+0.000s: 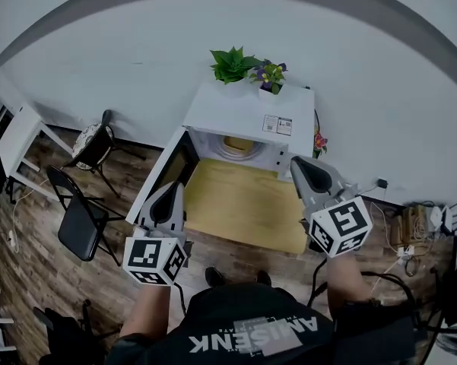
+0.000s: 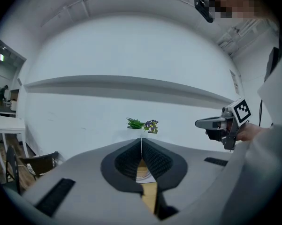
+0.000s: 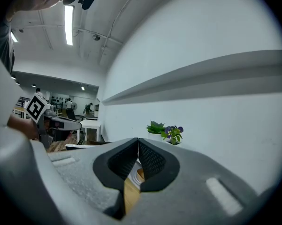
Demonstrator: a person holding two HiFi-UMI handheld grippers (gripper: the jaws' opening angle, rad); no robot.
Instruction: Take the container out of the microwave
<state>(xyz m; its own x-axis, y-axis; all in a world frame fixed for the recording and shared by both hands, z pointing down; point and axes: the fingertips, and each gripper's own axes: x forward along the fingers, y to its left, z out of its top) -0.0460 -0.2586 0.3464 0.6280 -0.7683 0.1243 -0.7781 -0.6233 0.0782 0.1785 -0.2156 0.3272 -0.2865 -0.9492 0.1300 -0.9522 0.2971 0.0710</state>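
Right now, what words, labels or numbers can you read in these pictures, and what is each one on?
"ANISENK", roughly, upside down: on the person's dark shirt.
Two stickers on the microwave: too small to read.
Marker cubes: patterns, no words.

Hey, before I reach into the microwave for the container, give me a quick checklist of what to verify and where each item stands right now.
1. Open microwave door: ok, swung wide to the left.
2. Reachable container: ok, it sits inside the microwave with nothing in front of it.
3. Ready left hand-held gripper: not ok, jaws shut, nothing held.
4. Ready right hand-held gripper: not ok, jaws shut, nothing held.
5. Whether the container is hot or full: cannot tell.
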